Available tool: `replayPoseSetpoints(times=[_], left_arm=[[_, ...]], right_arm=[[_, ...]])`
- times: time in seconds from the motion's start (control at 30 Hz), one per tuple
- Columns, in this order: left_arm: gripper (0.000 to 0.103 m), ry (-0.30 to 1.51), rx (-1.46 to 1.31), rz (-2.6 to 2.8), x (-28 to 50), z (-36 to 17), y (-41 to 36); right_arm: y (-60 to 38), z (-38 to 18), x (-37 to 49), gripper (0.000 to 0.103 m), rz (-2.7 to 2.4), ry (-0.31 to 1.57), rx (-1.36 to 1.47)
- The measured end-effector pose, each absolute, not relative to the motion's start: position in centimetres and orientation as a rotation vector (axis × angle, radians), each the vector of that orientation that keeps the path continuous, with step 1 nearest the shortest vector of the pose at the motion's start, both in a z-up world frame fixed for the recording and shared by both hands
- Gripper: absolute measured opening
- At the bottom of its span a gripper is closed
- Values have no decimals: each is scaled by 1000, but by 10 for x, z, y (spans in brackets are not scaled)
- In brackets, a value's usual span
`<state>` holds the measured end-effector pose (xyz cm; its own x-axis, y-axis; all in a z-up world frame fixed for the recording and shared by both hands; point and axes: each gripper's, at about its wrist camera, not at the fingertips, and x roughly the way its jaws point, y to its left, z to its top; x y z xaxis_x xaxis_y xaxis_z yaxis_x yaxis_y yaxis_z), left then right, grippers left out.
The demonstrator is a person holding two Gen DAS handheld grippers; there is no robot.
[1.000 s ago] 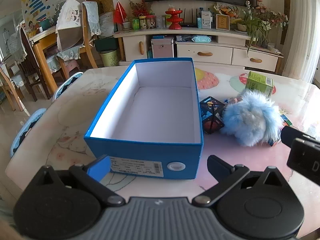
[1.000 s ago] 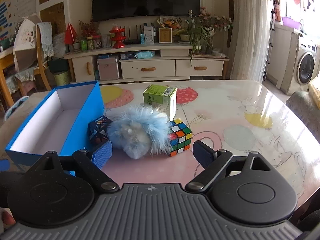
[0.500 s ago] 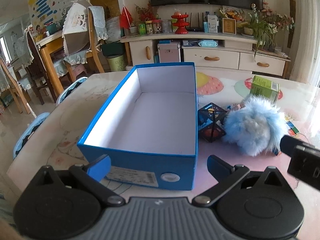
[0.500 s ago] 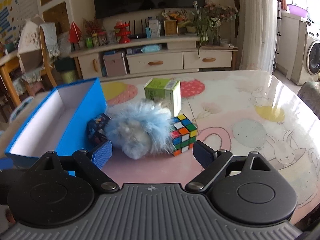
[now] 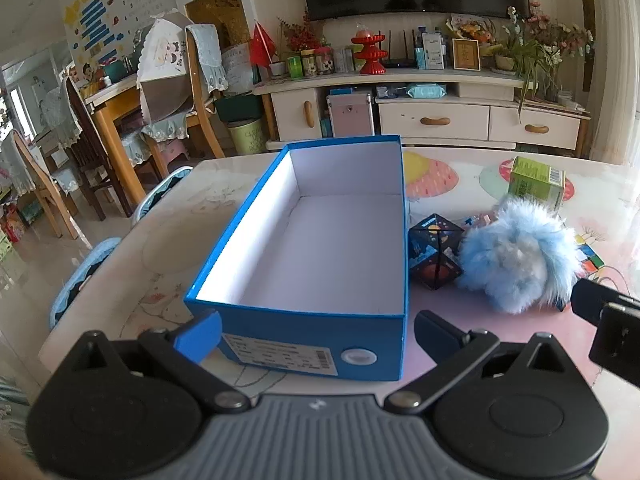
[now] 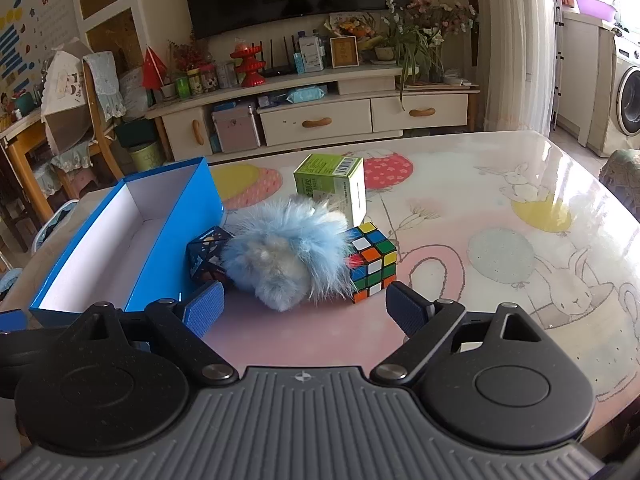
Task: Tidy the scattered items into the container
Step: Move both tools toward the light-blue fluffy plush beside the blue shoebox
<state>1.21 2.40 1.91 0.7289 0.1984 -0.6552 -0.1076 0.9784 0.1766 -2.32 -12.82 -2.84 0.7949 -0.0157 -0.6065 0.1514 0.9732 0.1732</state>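
An open blue box (image 5: 256, 216) (image 6: 208, 188) with a white, bare inside stands on the table. Right of it lie a dark patterned cube (image 5: 434, 250) (image 6: 206, 254), a fluffy blue toy (image 5: 518, 256) (image 6: 286, 258), a colour puzzle cube (image 6: 372, 260) and a green carton (image 5: 536, 182) (image 6: 332, 188). My left gripper (image 5: 316, 330) is open, its fingers straddling the box's near end wall. My right gripper (image 6: 304, 306) is open just short of the fluffy toy, holding nothing. Part of the right gripper (image 5: 608, 332) shows at the left wrist view's right edge.
The table (image 6: 500, 208) has a glossy cover with balloon and rabbit prints. Chairs (image 5: 80, 276) stand along its left side. A TV cabinet (image 6: 320, 116) and a washing machine (image 6: 628, 96) lie beyond the far edge.
Both grippers have risen and tilted a little, so the box interior and the items appear lower in view. No object has moved and both grippers stay open.
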Motion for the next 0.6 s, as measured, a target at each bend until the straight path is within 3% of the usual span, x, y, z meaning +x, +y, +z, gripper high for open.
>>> replayPoseSetpoints(times=[0.6], left_arm=[[103,757,139,142,11,21,22]], right_arm=[[-127,-19,-30,103,-89,667,219]])
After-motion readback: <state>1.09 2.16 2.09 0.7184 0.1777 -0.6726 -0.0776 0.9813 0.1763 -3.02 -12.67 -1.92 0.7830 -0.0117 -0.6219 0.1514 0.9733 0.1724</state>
